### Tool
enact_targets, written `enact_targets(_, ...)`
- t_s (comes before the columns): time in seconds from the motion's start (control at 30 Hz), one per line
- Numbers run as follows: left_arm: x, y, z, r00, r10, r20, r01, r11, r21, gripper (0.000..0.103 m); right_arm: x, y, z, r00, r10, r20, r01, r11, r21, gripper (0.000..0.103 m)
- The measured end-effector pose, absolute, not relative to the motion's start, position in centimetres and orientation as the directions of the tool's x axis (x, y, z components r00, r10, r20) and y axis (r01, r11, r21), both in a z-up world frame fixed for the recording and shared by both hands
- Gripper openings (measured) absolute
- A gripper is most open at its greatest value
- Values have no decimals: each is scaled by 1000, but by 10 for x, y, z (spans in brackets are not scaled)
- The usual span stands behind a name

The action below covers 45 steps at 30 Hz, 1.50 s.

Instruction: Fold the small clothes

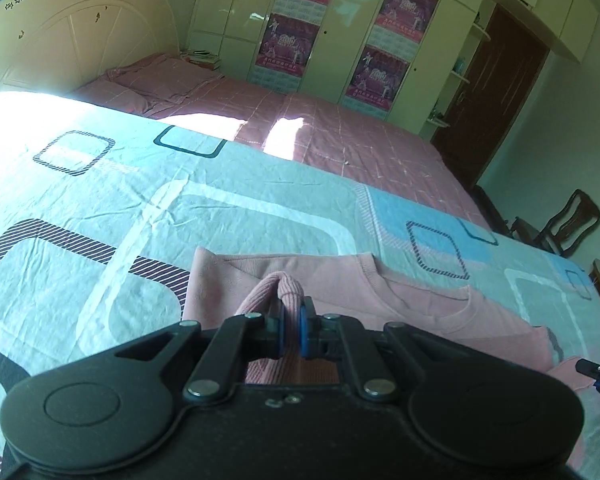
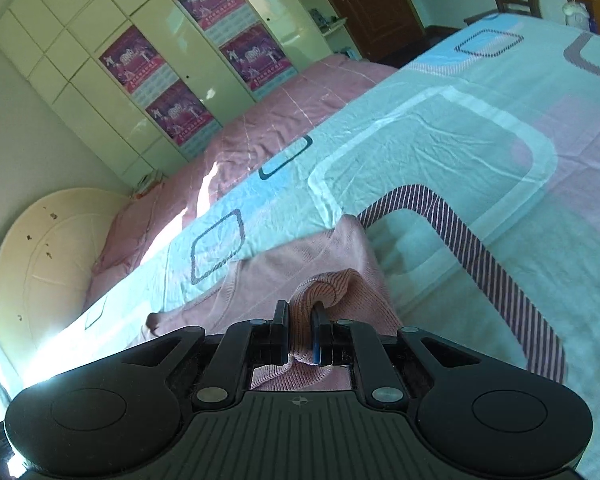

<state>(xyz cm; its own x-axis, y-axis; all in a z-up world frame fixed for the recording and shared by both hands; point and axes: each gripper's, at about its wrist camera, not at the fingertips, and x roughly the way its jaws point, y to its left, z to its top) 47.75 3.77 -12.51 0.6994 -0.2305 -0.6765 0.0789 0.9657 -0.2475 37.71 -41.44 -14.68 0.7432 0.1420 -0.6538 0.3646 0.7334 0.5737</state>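
A pink knitted sweater [image 1: 420, 300] (on the patterned bed sheet [image 1: 220, 208]) is pinched by the closed left hand-held gripper [image 1: 293, 326] and right hand-held gripper [image 2: 301, 336].

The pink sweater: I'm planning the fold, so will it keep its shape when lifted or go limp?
Likely limp: the pink sweater bunches into a soft ribbed loop where the left hand-held gripper pinches it. It probably sags between grips, since the right hand-held gripper holds similarly crumpled knit. Looks light.
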Motion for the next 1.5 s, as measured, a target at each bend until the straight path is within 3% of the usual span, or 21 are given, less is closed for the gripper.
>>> enact_targets(0.07,491,32,-138,687,-188,-703,70,979,-193,10,394,-418,-161,718,144,-681,381,737,557,10)
enact_targets(0.17,507,31,-151,653,-166,-739,63,984,-165,23,409,-427,-174,689,160,-707,392,739,549,11)
enact_targets(0.2,508,32,-152,644,-171,-746,65,983,-169,25,411,-429,-175,689,168,-705,383,742,551,20)
enact_targets(0.23,509,35,-152,639,-188,-746,76,980,-182,34,410,-431,-172,696,162,-699,372,752,545,28)
enact_targets(0.27,507,38,-150,646,-193,-738,83,979,-184,52,409,-433,-168,712,148,-686,356,766,535,49)
enact_targets(0.3,502,41,-145,672,-181,-718,87,982,-166,63,408,-433,-164,731,125,-671,339,787,516,67)
enact_targets(0.33,498,44,-142,692,-171,-701,93,984,-149,78,406,-435,-160,744,111,-658,322,804,500,70)
enact_targets(0.37,494,45,-136,713,-169,-681,109,985,-130,80,406,-437,-157,754,105,-649,304,819,486,70)
enact_targets(0.5,496,51,-129,705,-194,-682,181,979,-92,79,415,-442,-155,762,150,-630,216,859,465,70)
enact_targets(0.8,541,26,-170,622,-227,-750,286,957,-53,63,448,-416,-188,692,223,-686,57,931,360,70)
enact_targets(0.93,548,22,-185,576,-249,-779,335,941,-53,36,456,-415,-196,669,241,-703,5,945,328,69)
enact_targets(1.0,546,21,-187,578,-258,-774,349,936,-50,33,460,-414,-200,651,247,-718,-13,949,315,57)
enact_targets(1.17,541,21,-186,587,-271,-763,383,923,-33,12,463,-412,-207,615,275,-739,-69,952,298,28)
enact_targets(1.2,540,21,-185,593,-270,-758,384,923,-28,12,463,-412,-207,608,290,-739,-78,948,308,10)
enact_targets(1.5,530,38,-135,785,-260,-562,252,963,-93,9,453,-416,-169,774,233,-589,-58,952,300,9)
